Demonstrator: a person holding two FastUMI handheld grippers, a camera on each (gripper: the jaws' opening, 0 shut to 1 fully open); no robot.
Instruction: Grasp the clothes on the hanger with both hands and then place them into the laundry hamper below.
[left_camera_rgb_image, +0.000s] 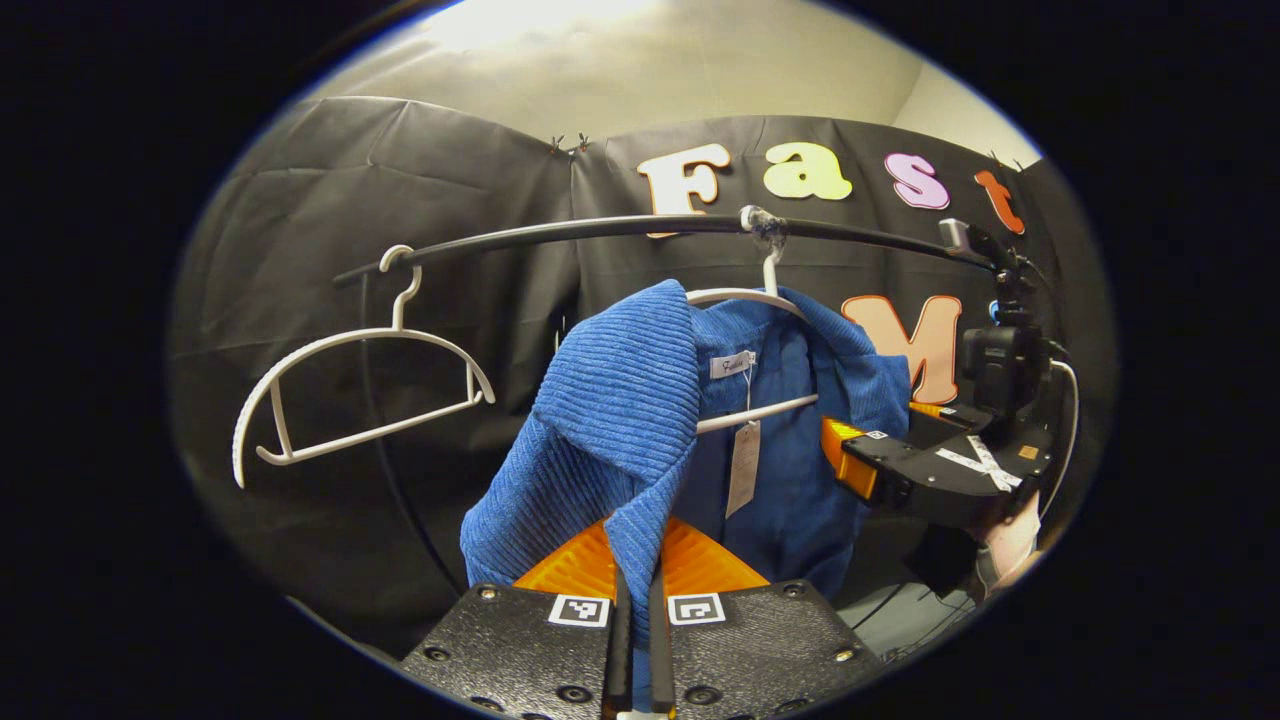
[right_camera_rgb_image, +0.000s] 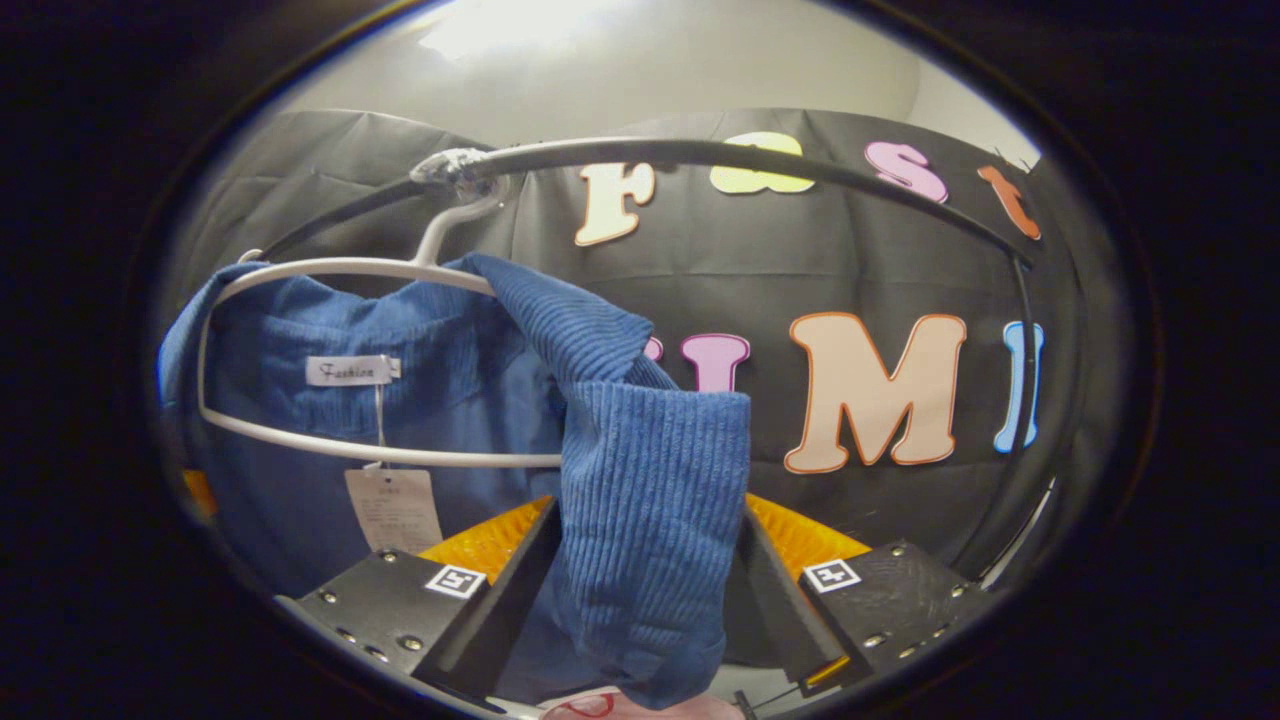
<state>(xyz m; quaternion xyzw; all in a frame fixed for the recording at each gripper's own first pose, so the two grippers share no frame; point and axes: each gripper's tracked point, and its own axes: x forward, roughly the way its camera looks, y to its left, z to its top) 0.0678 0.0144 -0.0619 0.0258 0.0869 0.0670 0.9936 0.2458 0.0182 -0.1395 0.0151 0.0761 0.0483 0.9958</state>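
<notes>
Left gripper view: 2 white hangers on 1 black rail. One empty hanger hangs at left; the loaded hanger carries 1 blue corduroy garment, w/ 1 paper tag dangling by the collar label. Left gripper at bottom, jaws together, clamped on a fold of the blue cloth. Right gripper seen farther off at the garment's right edge, a hand behind it.

Right gripper view: right gripper jaws apart, a thick fold of the garment between them; whether both press on it can't be told. Garment hangs partly pulled off the hanger.
</notes>
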